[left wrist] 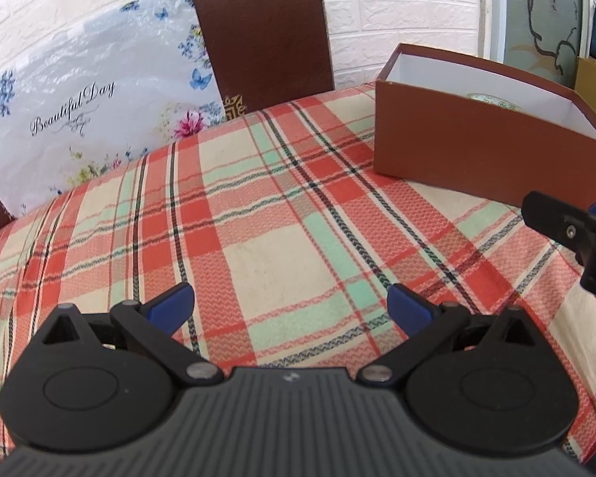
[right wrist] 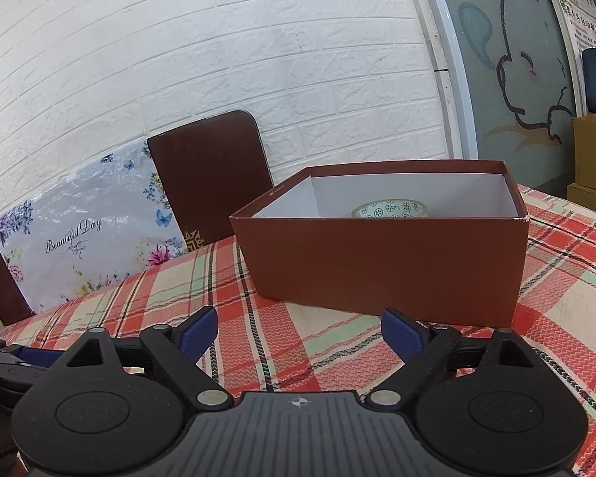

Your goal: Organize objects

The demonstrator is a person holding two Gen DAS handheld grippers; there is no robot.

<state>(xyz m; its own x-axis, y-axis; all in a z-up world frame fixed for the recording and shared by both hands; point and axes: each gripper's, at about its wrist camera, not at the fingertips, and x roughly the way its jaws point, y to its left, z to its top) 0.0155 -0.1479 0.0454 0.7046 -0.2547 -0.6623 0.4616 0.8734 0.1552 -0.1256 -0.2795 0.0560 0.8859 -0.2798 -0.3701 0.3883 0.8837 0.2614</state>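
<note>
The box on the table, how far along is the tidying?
Done: a patterned bowl sits inside the brown box. In hand: nothing; the left gripper and right gripper are both open and empty. Left: nothing else shows loose on the plaid tablecloth.

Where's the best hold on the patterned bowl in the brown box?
Probably its rim, from straight above. The bowl sits upright, deep inside the box; the tall walls block any sideways approach, so one jaw inside the rim and one outside.
</note>
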